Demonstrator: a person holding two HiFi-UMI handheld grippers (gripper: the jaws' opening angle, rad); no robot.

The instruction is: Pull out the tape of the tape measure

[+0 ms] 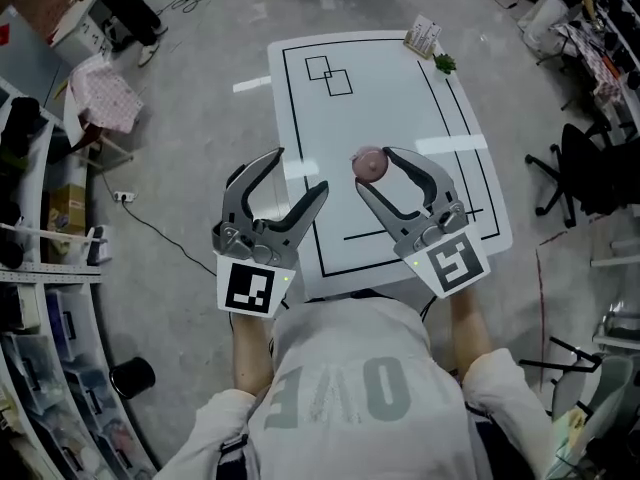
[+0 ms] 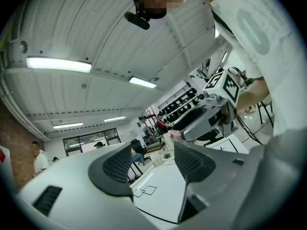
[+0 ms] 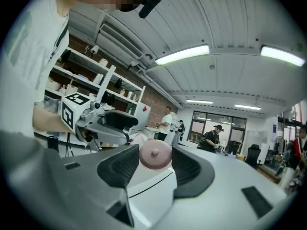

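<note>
The tape measure (image 1: 369, 164) is a small round pink case with a knob in its middle. It is held in the air between the tips of my right gripper (image 1: 375, 169), which is shut on it above the white table (image 1: 400, 98). In the right gripper view the pink case (image 3: 155, 155) sits pinched between both pads (image 3: 184, 164). No tape shows outside the case. My left gripper (image 1: 300, 170) hangs beside it to the left, open and empty, with its pads (image 2: 117, 166) well apart. In the left gripper view the right gripper (image 2: 211, 111) appears with the pink case at its tip.
The table carries black outline markings, with a small printed box (image 1: 423, 36) and a green sprig (image 1: 445, 64) at its far end. A black office chair (image 1: 590, 168) stands to the right. Shelving and a floor cable (image 1: 150, 223) lie to the left. People stand in the background.
</note>
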